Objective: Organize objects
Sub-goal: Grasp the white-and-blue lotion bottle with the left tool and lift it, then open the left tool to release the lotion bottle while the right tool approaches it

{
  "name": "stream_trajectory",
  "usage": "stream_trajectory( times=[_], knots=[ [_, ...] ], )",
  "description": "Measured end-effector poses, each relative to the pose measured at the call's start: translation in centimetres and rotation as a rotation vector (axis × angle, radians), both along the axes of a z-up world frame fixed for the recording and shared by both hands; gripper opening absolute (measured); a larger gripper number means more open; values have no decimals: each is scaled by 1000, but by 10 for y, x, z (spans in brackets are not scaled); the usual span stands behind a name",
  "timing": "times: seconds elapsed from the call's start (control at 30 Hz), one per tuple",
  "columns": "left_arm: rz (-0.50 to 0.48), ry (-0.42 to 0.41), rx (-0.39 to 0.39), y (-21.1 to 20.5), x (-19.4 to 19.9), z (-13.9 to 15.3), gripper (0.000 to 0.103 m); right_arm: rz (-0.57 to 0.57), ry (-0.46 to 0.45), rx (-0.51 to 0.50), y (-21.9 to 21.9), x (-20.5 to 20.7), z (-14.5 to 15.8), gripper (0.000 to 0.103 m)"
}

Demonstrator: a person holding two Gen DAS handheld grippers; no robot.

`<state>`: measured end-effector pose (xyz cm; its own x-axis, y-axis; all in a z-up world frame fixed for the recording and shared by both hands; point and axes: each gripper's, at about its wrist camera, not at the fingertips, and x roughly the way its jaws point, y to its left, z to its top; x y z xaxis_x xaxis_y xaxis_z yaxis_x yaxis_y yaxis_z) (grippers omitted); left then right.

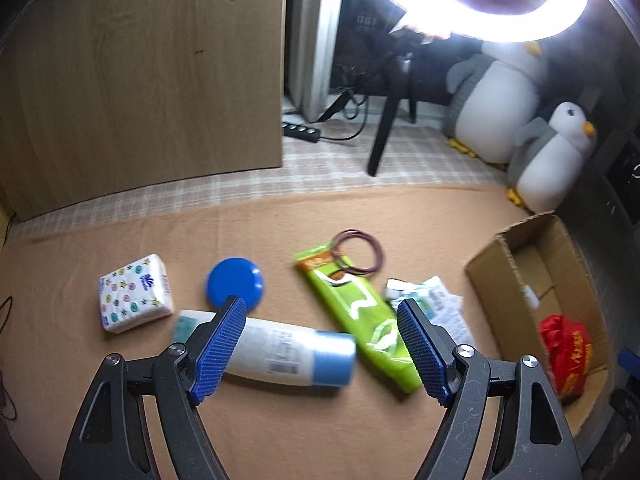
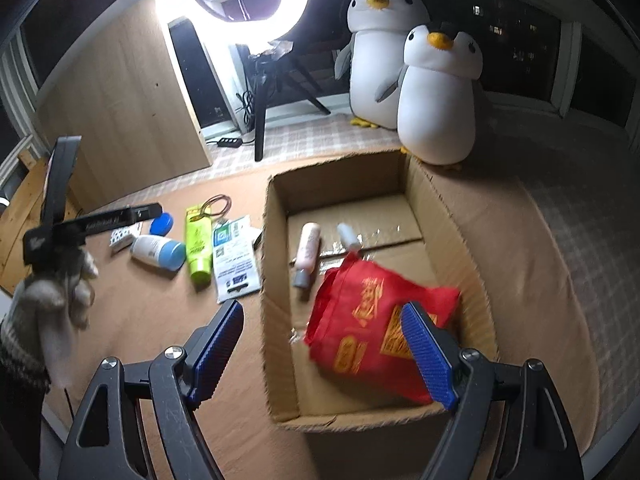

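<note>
The left claw hangs with its blue-padded jaws spread wide and nothing between them, above a white cylindrical bottle with a light blue cap that lies on its side on the tan blanket. Just beside the bottle's cap lies a lime green flat packet, and a loop of thin dark rubber bands rests across the packet's far end. A round blue lid sits behind the bottle, and a small white tissue pack printed with coloured stars lies further to the left. A crinkled white printed plastic bag lies between the green packet and the open brown cardboard box.

The right claw is released too, empty, poised over the near end of that box. Inside the box a red fabric pouch with gold lettering lies at the near end. Beyond it lie a pale pink tube with a grey cap and a small white bottle, on the box floor. At the left edge, a gloved hand grips the left tool's black handle.
</note>
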<state>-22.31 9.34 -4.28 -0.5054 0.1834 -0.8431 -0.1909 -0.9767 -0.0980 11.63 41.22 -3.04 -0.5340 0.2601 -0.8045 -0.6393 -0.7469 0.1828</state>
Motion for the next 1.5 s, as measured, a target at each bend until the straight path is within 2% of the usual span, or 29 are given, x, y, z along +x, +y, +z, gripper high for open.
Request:
stream_trajectory(
  times=[0.1,0.3,0.5,0.6,0.83,1.03,1.17,1.5],
  knots=[
    [9,-22,-21,-9,-11,-9,78,-10,1,-8,-6,3,1,78],
    [44,-72,-12,-21,-32,-38,77,-42,-5,-14,-13,14,2,78],
    [18,-90,-40,-19,-33,-61,74,-73,-13,-24,-15,24,2,78],
    [4,-81,-23,-21,-26,-63,74,-77,-16,-30,-16,23,2,78],
    [-12,-79,23,-31,7,-70,74,-34,-15,-30,-25,3,3,78],
    [-8,-114,88,-40,44,-77,74,21,-11,-28,-39,-19,4,78],
    [-38,-104,71,-38,70,-78,74,62,-10,-37,-49,-33,2,78],
    [-124,-104,107,-35,127,-78,74,148,-20,-74,-74,-61,-11,78]
  ],
)
